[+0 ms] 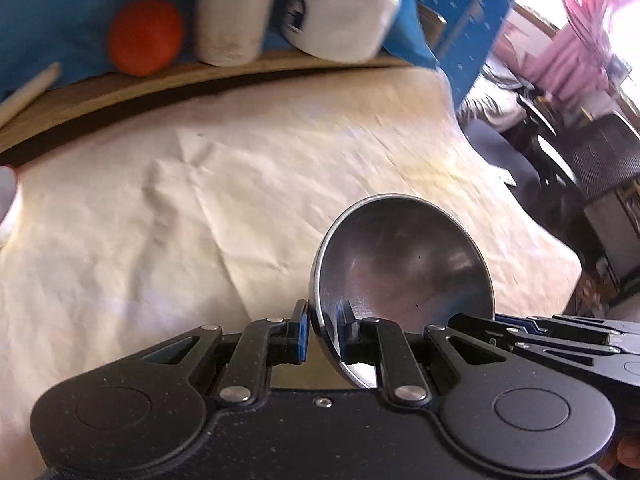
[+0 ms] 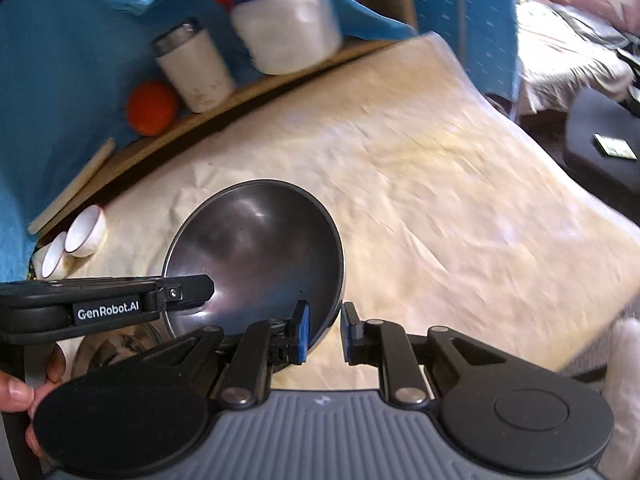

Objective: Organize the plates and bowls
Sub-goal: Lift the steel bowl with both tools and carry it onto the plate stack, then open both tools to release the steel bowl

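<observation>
A steel bowl (image 1: 404, 264) is held tilted above the cream cloth; it also shows in the right wrist view (image 2: 256, 248). My left gripper (image 1: 324, 332) is shut on the bowl's rim, one finger inside and one outside. It enters the right wrist view from the left (image 2: 200, 290). My right gripper (image 2: 325, 332) straddles the opposite rim, one finger inside and one outside, with a gap left at the outer pad; it enters the left wrist view from the right (image 1: 516, 322). Two small white cups (image 2: 76, 242) lie on their sides at the left. A further steel dish (image 2: 116, 346) lies below the left gripper.
A wooden ledge (image 2: 224, 96) at the back carries an orange ball (image 2: 151, 108), a white tumbler (image 2: 194, 70) and a white jug (image 2: 286, 32) against a blue cloth. A wooden stick (image 2: 72, 186) lies on the ledge. The table edge drops off at the right (image 2: 600, 200).
</observation>
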`<state>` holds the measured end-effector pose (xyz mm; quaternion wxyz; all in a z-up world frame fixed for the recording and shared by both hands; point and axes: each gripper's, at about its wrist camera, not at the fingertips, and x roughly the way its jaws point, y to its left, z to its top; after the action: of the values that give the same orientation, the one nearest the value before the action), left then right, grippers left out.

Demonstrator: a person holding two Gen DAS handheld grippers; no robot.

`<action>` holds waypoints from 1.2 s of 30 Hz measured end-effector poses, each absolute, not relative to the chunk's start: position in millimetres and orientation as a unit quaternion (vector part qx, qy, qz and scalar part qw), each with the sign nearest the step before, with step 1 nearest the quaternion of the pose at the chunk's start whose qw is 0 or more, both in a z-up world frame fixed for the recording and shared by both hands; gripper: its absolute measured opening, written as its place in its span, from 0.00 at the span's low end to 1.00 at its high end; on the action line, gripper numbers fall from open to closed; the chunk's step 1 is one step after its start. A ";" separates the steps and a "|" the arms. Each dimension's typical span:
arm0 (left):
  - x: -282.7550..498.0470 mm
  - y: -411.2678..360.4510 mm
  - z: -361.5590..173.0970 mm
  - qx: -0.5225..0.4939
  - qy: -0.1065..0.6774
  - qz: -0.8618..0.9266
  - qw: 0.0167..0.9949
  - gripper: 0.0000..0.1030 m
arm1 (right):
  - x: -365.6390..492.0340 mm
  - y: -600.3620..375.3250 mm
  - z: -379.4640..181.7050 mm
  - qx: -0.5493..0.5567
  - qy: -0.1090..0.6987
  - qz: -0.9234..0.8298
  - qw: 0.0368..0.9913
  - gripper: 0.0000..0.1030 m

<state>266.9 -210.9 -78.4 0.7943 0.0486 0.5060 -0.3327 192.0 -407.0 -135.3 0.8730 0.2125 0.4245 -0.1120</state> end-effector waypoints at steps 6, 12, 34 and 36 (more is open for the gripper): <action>260.4 -218.6 -82.3 0.069 0.512 -0.334 0.789 0.14 | 187.0 -410.1 -138.3 0.218 0.426 -0.116 0.870 0.18; 264.0 -220.9 -85.8 0.072 0.518 -0.327 0.787 0.14 | 190.2 -413.8 -143.0 0.219 0.432 -0.107 0.868 0.18; 286.0 -217.3 -89.5 0.048 0.524 -0.295 0.797 0.29 | 213.2 -431.3 -144.8 0.198 0.441 -0.047 0.874 0.32; 286.9 -211.5 -87.9 0.043 0.522 -0.287 0.802 0.37 | 213.3 -431.9 -143.7 0.193 0.443 -0.045 0.874 0.37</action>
<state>286.9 -211.5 -87.9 0.8021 0.0428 0.5221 -0.2868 213.3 -431.9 -143.7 0.8742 0.1929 0.4433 -0.0448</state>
